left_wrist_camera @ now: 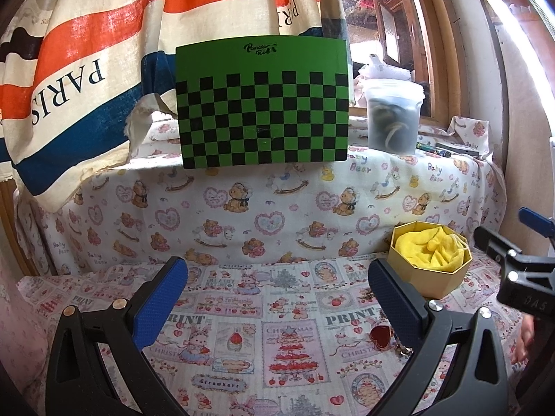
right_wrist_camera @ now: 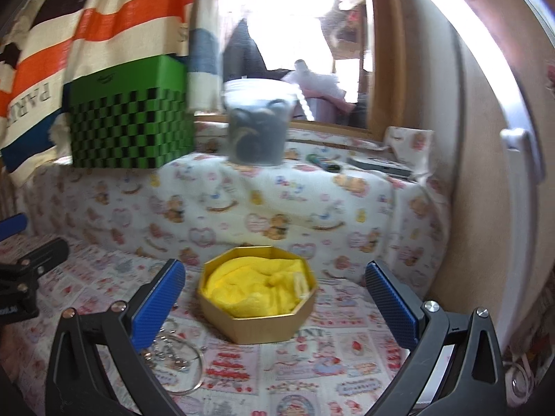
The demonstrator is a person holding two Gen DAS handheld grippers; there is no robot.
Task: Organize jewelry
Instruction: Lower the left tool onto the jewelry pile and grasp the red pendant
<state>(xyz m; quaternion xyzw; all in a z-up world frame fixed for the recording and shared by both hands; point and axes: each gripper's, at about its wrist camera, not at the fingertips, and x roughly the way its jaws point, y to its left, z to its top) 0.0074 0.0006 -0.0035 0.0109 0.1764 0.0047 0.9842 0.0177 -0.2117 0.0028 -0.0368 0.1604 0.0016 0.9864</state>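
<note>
Looking along my left gripper (left_wrist_camera: 277, 298), I see its blue pads spread wide with nothing between them, hovering over the printed cloth (left_wrist_camera: 242, 312) that covers the counter. That cloth reads "PRINT", "CHRISTMAS" and "Strawberr…". A red heart pendant (left_wrist_camera: 379, 333) on a fine chain lies on the cloth just beside my right-hand pad, in front of the gold octagonal box (left_wrist_camera: 430, 260), which holds a crumpled yellow cloth (left_wrist_camera: 428, 246). Behind the box, on a raised ledge draped in "Baby Bear" fabric, stands a green checkered board (left_wrist_camera: 262, 104) with a script logo I cannot make out, and a lidded plastic tub (left_wrist_camera: 393, 114). A striped hanging above says "PARIS". My right gripper (left_wrist_camera: 513, 260) pokes in beside the box.

From my right gripper (right_wrist_camera: 274, 298), the pads are likewise wide apart and empty, framing the gold box (right_wrist_camera: 256, 319) straight ahead. Only this view shows metal rings and a chain (right_wrist_camera: 180, 357) lying just in front of the box, by my left-hand pad; the heart pendant does not appear. The picture is blurred.
</note>
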